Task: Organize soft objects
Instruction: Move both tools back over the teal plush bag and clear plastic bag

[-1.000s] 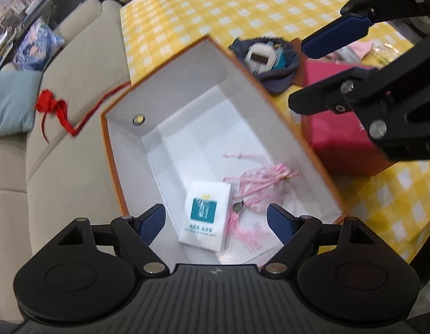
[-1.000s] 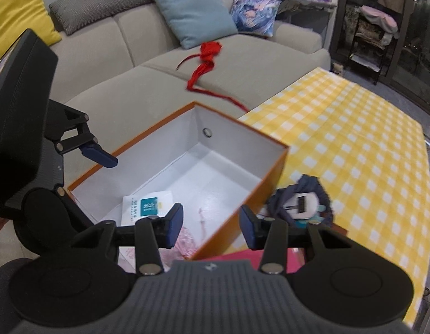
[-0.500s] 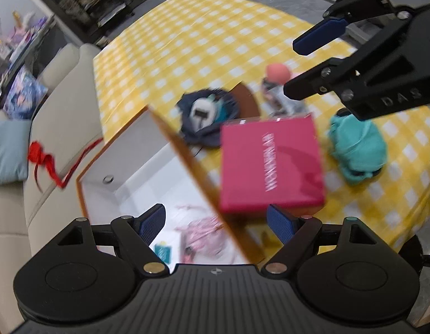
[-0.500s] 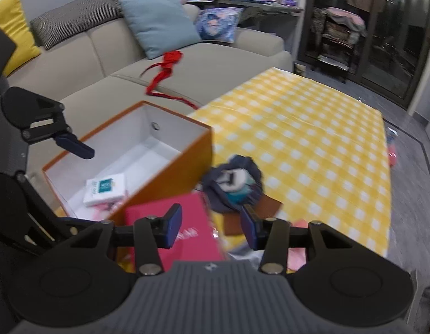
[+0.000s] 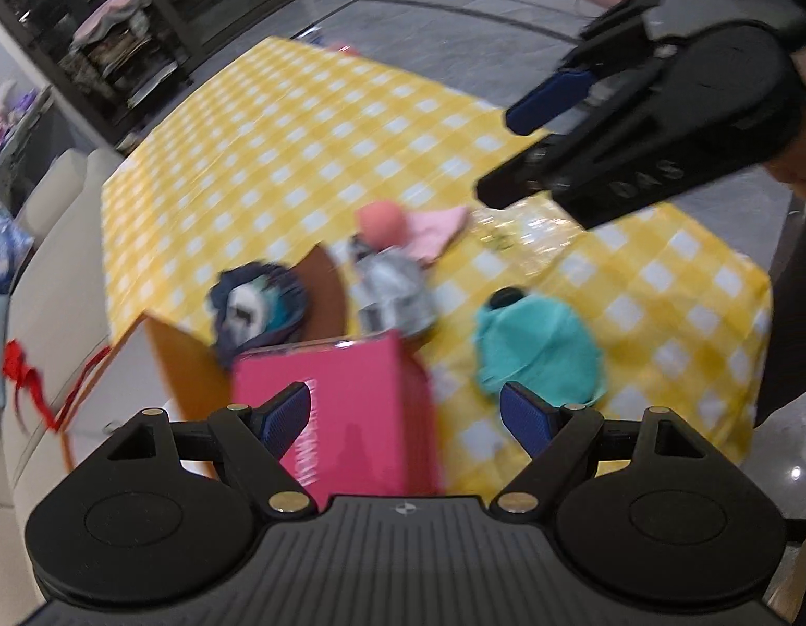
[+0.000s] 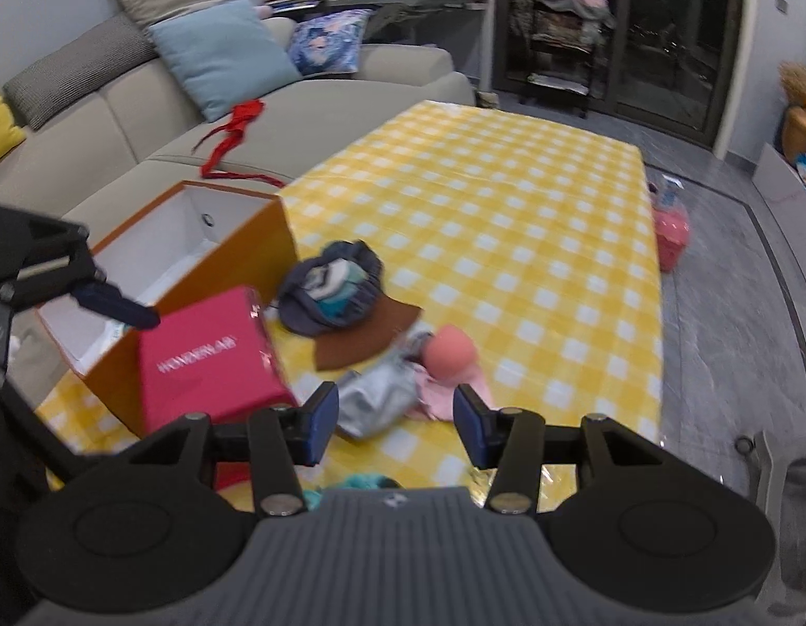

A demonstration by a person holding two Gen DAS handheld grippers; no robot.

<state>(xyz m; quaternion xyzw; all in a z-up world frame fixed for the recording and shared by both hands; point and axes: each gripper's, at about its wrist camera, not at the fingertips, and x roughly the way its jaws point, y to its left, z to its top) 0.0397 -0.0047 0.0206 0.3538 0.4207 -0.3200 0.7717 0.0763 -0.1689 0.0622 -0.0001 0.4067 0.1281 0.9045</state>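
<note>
Soft things lie on the yellow checked table (image 6: 507, 198): a dark blue pouch (image 6: 330, 295) with white and teal items, a silver bag (image 6: 377, 401), a pink ball (image 6: 447, 353) on pink cloth, and a teal cloth (image 5: 538, 354). The open orange box (image 6: 158, 261) with a white inside stands at the table's left edge. My left gripper (image 5: 405, 417) is open and empty above the pink box (image 5: 345, 412). My right gripper (image 6: 392, 420) is open and empty, above the silver bag; it also shows in the left wrist view (image 5: 637, 125).
The pink box (image 6: 205, 360) leans against the orange box. A brown sheet (image 6: 371, 334) lies under the pouch. A beige sofa (image 6: 116, 146) with cushions and a red ribbon (image 6: 231, 135) stands behind the orange box. A pink item (image 6: 671, 240) lies on the floor at right.
Both grippers have pulled back and up from the orange box and swung toward the table. The soft things on the table came into view. Both stay open and empty.
</note>
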